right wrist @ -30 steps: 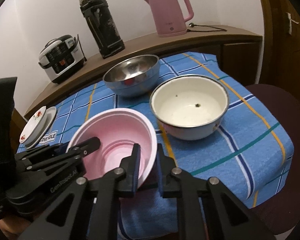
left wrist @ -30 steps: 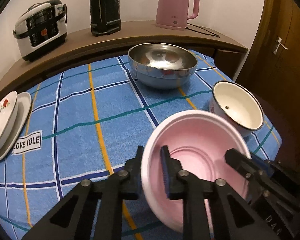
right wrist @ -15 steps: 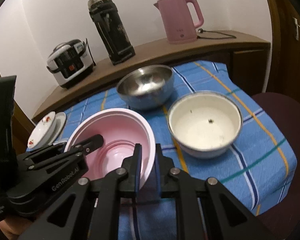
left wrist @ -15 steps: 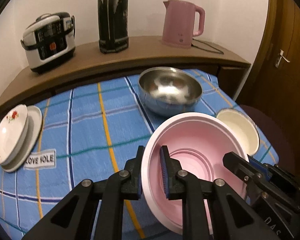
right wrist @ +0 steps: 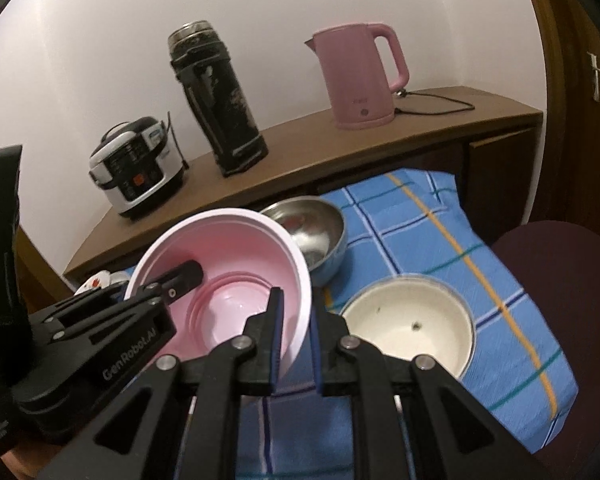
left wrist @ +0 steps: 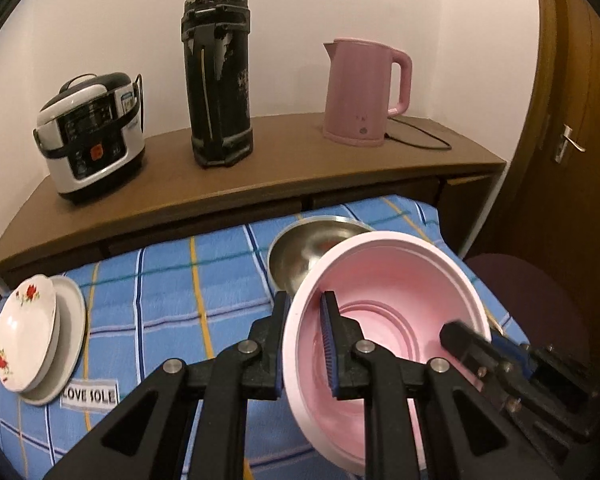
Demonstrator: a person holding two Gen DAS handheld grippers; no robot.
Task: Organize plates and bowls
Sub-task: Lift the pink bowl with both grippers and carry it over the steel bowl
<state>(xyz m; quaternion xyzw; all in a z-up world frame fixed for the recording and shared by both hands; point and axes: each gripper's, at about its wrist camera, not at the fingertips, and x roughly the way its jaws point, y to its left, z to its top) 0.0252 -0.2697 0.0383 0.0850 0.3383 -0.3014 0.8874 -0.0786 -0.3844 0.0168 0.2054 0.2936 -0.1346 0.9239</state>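
Holding: pink bowl [left wrist: 400, 304], raised above the blue checked cloth [left wrist: 172, 280] on the bench, tilted.
Left gripper [left wrist: 304, 344]: fingers clenched on the bowl's left rim.
Right gripper [right wrist: 296, 336]: fingers clenched on its right rim.
Beyond: steel bowl [right wrist: 312, 232].
Right: white enamel bowl [right wrist: 408, 320].
Far left: stacked plates [left wrist: 36, 340].

A home dining corner; rice cooker [left wrist: 92, 136], kettle [left wrist: 364, 92], tablecloth [left wrist: 172, 280].
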